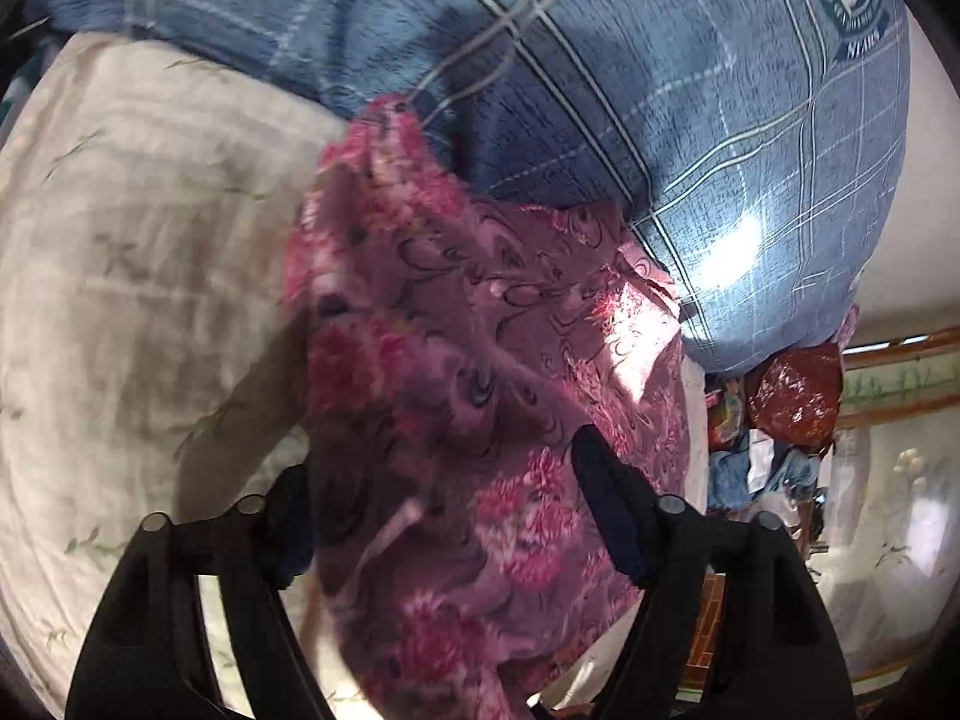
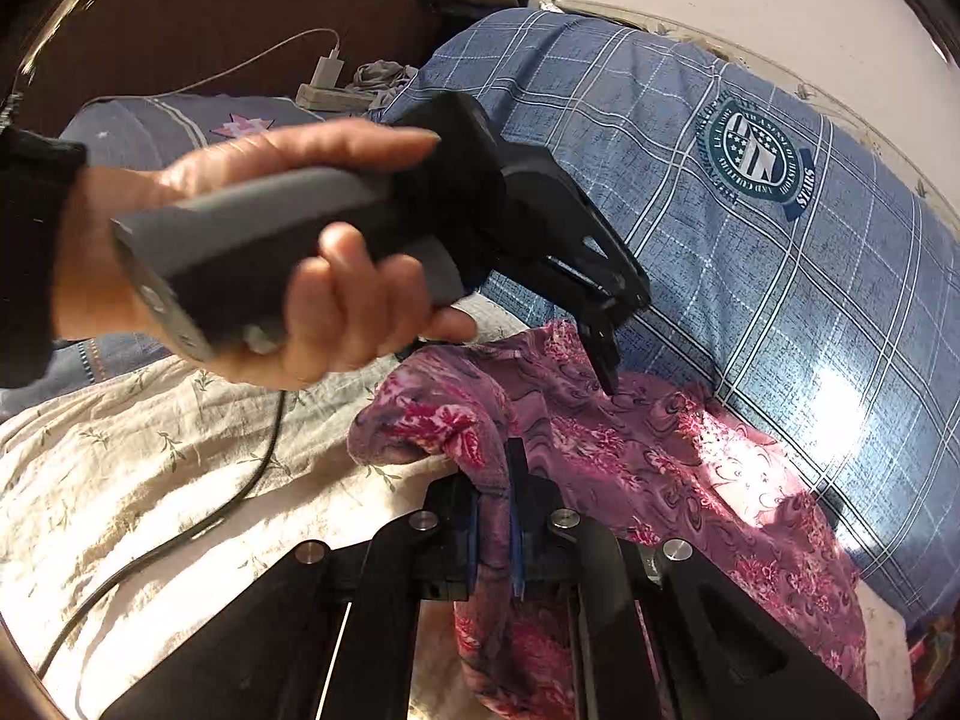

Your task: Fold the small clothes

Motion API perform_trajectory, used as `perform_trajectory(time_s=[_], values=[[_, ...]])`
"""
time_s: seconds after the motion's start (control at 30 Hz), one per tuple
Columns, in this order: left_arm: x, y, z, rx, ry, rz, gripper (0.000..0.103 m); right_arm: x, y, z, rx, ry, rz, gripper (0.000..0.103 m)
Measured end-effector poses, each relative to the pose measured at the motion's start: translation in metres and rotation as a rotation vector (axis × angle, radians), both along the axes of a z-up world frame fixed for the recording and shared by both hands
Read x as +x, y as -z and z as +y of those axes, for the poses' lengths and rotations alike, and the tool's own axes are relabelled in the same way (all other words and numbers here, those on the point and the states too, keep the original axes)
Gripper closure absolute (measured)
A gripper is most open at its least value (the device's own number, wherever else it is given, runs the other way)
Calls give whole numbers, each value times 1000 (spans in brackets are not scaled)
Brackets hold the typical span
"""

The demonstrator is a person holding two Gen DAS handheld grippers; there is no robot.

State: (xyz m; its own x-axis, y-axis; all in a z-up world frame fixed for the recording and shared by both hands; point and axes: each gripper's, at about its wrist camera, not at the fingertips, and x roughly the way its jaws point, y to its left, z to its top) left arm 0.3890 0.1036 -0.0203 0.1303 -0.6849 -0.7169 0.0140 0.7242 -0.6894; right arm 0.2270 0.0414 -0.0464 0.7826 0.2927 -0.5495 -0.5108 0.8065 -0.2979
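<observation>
A pink floral garment (image 2: pixel 630 450) is spread over the cream bedsheet (image 2: pixel 150 468), against a blue checked pillow (image 2: pixel 750 252). Its bunched edge is pinched in the right claw (image 2: pixel 495 516). The left claw (image 1: pixel 444 492) is spread wide, its 2 fingers straddling the cloth.
</observation>
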Motion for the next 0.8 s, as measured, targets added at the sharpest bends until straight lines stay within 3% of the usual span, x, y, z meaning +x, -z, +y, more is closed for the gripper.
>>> perform_trajectory(time_s=[0.07,0.1,0.23,0.47,0.8], values=[[2,-2,-8,44,14,-7,81,1,1,-3,23,7,10,96],[2,-3,-10,65,14,-14,87,4,1,-5,37,10,18,96],[-12,-19,-10,90,-22,-66,90,3,-3,-22,109,39,44,97],[-32,-57,-26,67,-73,-140,90,-9,-19,-61,203,63,73,97],[-43,-106,-113,103,6,-231,90,-32,-35,-160,434,189,181,97]])
